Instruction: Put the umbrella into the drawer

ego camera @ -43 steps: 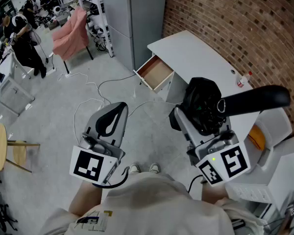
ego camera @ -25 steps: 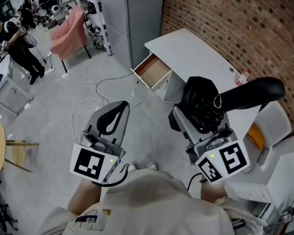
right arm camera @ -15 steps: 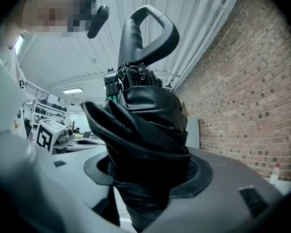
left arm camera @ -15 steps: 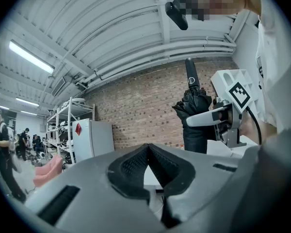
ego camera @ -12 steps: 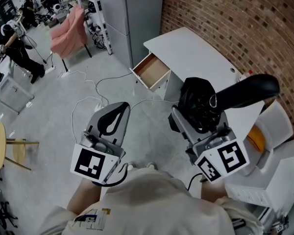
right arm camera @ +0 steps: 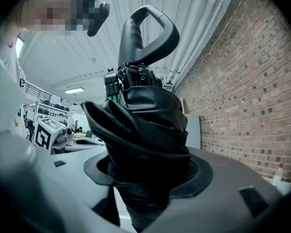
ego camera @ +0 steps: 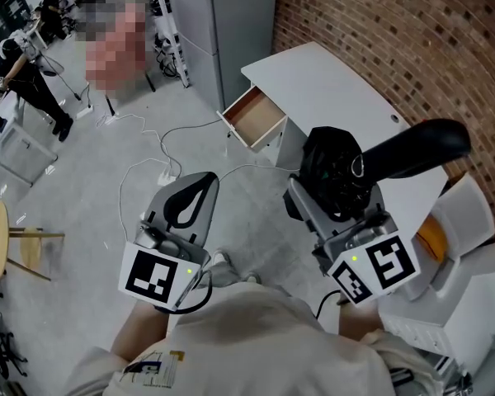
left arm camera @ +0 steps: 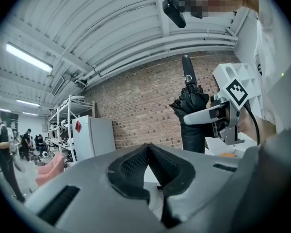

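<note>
Red brick wall (ego camera: 396, 23), grey concrete floor (ego camera: 91, 180), white desk (ego camera: 330, 81), grey cabinet (ego camera: 231, 15)

The left gripper (left arm camera: 148, 147) has its jaws pressed together with nothing between them. Beyond it to the right, the right gripper (left arm camera: 214, 115) clasps a black folded umbrella (left arm camera: 191, 123) — upright, handle on top. Behind runs a brick wall (left arm camera: 140, 106), with a white cabinet (left arm camera: 94, 135) and a person (left arm camera: 2, 149) at far left.

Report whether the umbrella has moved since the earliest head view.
Yes: the umbrella has shifted slightly up-picture over the white desk, its handle now hiding the small bottle there.
</note>
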`<state>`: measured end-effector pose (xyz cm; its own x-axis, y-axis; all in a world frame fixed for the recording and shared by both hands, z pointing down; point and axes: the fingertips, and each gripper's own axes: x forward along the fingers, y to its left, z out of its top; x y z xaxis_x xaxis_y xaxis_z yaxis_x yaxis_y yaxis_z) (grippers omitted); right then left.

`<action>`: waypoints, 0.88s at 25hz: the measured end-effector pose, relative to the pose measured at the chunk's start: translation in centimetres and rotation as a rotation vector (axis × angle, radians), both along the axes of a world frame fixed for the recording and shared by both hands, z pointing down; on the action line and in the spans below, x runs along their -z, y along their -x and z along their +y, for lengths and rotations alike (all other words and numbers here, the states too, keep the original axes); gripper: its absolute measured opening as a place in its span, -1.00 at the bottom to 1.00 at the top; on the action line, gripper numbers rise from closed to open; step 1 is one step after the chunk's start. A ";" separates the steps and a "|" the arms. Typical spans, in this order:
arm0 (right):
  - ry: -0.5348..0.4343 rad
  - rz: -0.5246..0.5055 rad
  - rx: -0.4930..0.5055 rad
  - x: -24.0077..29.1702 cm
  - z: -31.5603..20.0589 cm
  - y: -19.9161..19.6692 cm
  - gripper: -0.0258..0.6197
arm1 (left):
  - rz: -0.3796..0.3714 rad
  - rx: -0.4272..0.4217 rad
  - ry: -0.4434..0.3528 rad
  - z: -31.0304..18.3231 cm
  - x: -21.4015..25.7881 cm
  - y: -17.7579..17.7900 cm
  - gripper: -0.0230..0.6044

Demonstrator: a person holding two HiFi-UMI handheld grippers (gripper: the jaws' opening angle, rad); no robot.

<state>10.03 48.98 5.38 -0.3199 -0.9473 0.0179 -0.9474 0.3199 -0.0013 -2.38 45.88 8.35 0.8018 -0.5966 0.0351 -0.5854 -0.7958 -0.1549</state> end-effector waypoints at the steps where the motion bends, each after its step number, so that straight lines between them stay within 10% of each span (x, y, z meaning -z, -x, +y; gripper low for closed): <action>1: 0.002 0.000 0.003 -0.1 -0.2 0.1 -0.05 | -0.002 0.002 0.002 -0.2 -0.1 0.1 -0.90; 22: 0.071 0.054 0.014 -4.4 -13.1 -0.5 -0.05 | 0.015 0.016 0.016 -13.1 -3.1 -0.7 -0.90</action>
